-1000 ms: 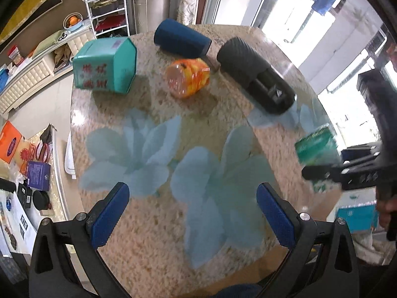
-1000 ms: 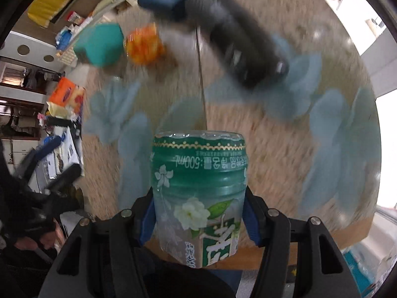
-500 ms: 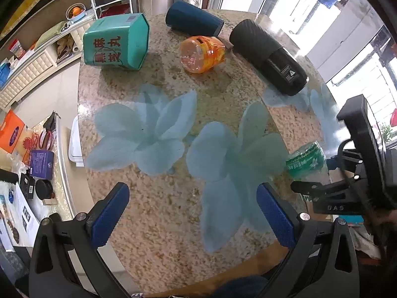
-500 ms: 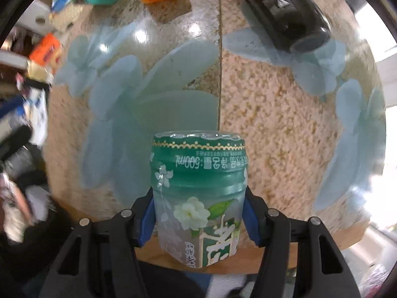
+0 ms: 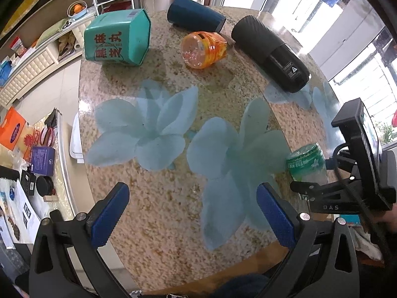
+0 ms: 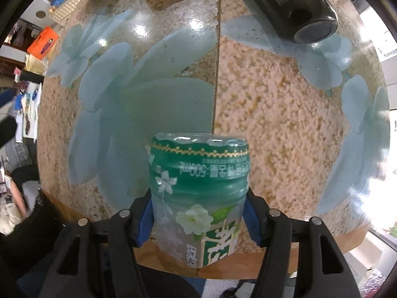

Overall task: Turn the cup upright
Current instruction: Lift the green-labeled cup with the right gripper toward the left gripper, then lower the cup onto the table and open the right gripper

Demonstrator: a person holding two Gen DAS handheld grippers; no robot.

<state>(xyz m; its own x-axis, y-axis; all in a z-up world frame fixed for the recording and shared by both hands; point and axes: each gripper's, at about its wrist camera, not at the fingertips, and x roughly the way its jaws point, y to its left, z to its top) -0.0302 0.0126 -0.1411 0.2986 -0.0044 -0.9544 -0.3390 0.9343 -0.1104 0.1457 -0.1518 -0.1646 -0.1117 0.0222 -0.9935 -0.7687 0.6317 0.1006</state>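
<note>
My right gripper [image 6: 198, 217] is shut on a green plastic cup [image 6: 198, 191] with white flowers and an upside-down label. The cup's closed base points away from me, over the near edge of the round stone table [image 6: 273, 114]. In the left wrist view the same cup [image 5: 306, 165] lies tilted in the right gripper [image 5: 311, 191] at the table's right edge. My left gripper [image 5: 192, 213] is open and empty above the table's near side.
At the far side lie a black cylinder [image 5: 271, 53], a dark blue cylinder [image 5: 196, 15], an orange clear cup [image 5: 203, 49] on its side and a teal tin [image 5: 117, 41]. The black cylinder also shows in the right wrist view [image 6: 290, 2]. Shelves and clutter stand on the floor to the left.
My right gripper has turned and lowered the green cup toward the table's near right edge. The left gripper has drawn back a little and stayed open.
</note>
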